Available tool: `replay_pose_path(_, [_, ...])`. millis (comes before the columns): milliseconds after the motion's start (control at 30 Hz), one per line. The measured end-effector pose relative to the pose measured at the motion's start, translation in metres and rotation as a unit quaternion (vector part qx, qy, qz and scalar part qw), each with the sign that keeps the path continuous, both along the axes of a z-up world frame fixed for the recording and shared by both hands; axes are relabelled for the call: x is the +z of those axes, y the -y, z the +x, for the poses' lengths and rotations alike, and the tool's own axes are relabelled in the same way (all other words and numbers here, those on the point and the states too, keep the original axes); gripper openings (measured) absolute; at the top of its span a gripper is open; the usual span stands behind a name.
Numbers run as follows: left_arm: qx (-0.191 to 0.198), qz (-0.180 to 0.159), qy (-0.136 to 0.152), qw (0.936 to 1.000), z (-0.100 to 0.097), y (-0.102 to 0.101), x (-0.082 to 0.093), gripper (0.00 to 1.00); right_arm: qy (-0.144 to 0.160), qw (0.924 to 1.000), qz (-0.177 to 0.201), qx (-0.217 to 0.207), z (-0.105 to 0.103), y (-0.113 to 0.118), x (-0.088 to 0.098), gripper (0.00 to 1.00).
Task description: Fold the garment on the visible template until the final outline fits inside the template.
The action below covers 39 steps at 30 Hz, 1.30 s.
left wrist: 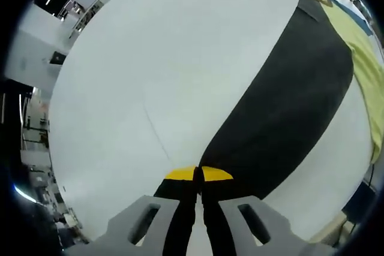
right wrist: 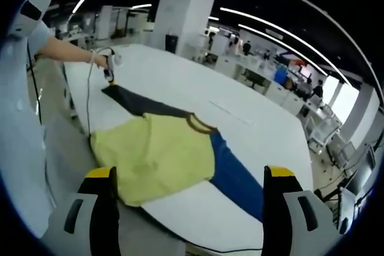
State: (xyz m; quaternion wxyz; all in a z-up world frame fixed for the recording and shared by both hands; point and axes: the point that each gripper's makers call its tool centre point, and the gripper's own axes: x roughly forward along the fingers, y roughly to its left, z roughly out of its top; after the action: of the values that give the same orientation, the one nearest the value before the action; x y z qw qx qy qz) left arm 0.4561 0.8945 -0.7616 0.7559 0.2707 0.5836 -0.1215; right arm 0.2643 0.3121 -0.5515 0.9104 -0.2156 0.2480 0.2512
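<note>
- In the left gripper view, the left gripper (left wrist: 198, 199) has its yellow-tipped jaws pressed together on the end of the garment's (left wrist: 282, 112) dark sleeve, which runs away from the jaws in a long, smooth, matte band across the white table (left wrist: 150, 76); the pale yellow body lies beyond it at the far right.
- A faint straight line on the table (left wrist: 157, 133) shows just left of the dark sleeve.
- In the right gripper view, the right gripper (right wrist: 191, 193) has its jaws spread wide, holding nothing, at the table's near edge in front of the garment (right wrist: 159, 154).
- This view takes in the whole garment: a soft, slightly rumpled yellow torso with a brown collar, a dark sleeve stretching left and a blue sleeve stretching right.
- At the far end of the dark sleeve, a person's hand (right wrist: 103, 60) holds the other gripper down on the cloth.
- Behind the garment, office desks and ceiling strip lights line the room.
</note>
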Motion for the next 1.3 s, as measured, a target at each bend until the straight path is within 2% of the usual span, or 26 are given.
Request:
replay_pose_path(200, [0.001,-0.001,0.003,1.0000,-0.001,0.001,-0.002,0.00,0.003,1.0000,0.000,-0.005,-0.002,0.001,0.003,1.00])
replay_pose_path(567, [-0.027,0.004,-0.001,0.9996,-0.002,0.004,-0.002,0.00,0.002,0.9999,0.006,-0.010,-0.005,-0.002,0.001,1.00])
replay_pose_path(767, [-0.027,0.001,0.018,0.9995,-0.005,0.004,0.000,0.01,0.007,0.9998,0.009,-0.019,-0.005,0.001,0.000,1.00])
replay_pose_path(867, [-0.017,0.001,0.043,0.9989,-0.004,-0.001,0.009,0.15,0.008,0.9997,0.010,-0.022,-0.006,0.001,0.000,1.00])
replay_pose_path(1033, [0.001,-0.030,0.066,0.9974,-0.002,-0.007,0.013,0.43,0.010,0.9997,0.012,-0.019,-0.005,-0.007,-0.002,1.00])
replay_pose_path(1167, [0.001,-0.033,0.070,0.9970,-0.001,-0.015,0.014,0.46,0.018,0.9996,0.014,-0.017,-0.003,-0.015,0.000,1.00])
replay_pose_path(1300, [-0.003,-0.059,0.083,0.9948,0.002,-0.008,0.023,0.55,0.024,0.9995,0.015,-0.015,-0.001,-0.019,0.000,1.00])
